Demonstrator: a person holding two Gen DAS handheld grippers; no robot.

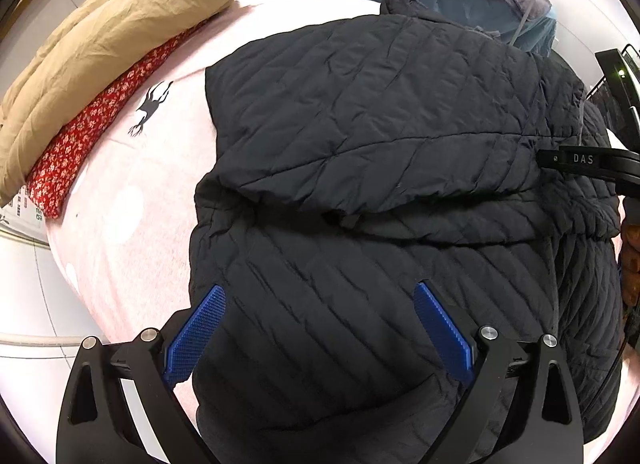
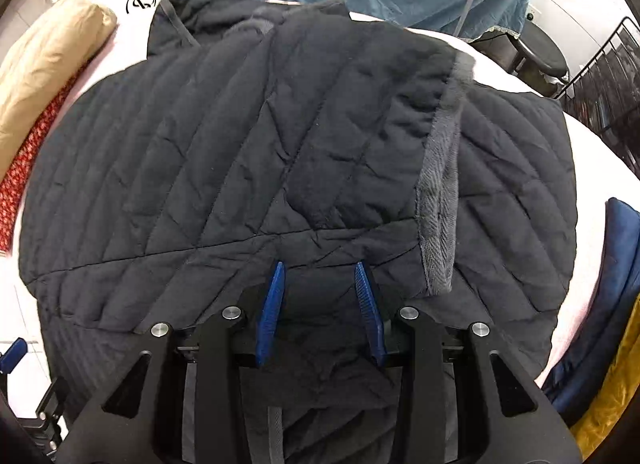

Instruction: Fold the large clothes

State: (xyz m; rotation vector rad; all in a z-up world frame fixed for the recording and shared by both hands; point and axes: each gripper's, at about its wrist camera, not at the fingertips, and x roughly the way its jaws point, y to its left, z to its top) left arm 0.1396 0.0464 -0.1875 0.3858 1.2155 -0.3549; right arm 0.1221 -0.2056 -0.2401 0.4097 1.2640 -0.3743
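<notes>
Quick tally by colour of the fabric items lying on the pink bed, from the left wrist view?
Black: 1, quilted jacket
Tan: 1, folded padded garment
Red floral: 1, cloth under the tan one
Total: 3

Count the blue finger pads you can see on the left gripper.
2. One blue pad sits at lower left over the black quilted jacket's edge, the other at lower right above the jacket; the left gripper is wide open.
</notes>
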